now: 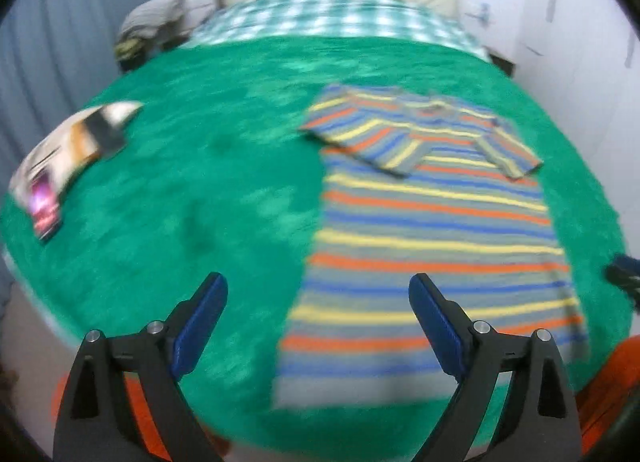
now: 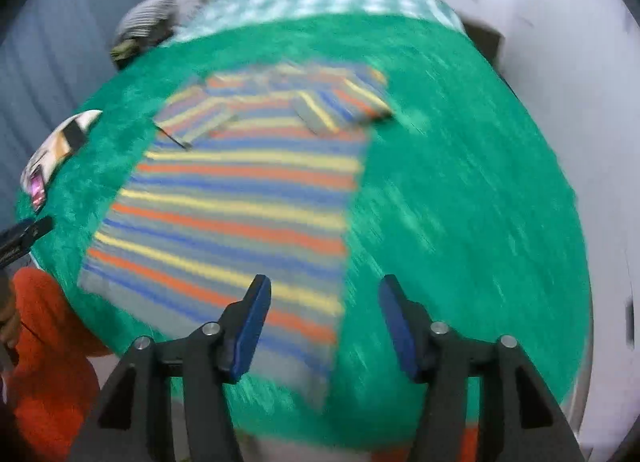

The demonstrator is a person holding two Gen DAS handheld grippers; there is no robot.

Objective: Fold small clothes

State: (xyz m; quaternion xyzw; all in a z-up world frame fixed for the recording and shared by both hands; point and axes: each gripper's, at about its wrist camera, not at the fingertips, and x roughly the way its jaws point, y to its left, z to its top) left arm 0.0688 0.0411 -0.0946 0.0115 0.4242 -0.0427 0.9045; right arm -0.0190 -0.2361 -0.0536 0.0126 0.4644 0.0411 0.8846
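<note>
Striped T-shirt (image 1: 436, 230) lies flat on the bed's green blanket (image 1: 200, 182), both sleeves folded in.
Soft, light knit that will sag and drag on the plush; best taken at the hem corners nearest the tools. The left tool (image 1: 318, 302) gapes wide and the right tool (image 2: 325, 304) stands partly open, both empty above the shirt. A folded printed garment (image 1: 68, 158) lies well apart, nothing in the way.

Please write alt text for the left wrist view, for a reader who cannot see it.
A striped shirt lies flat on a green blanket, both sleeves folded inward. The left gripper hovers open and empty above its near edge. A folded garment lies far left.
</note>
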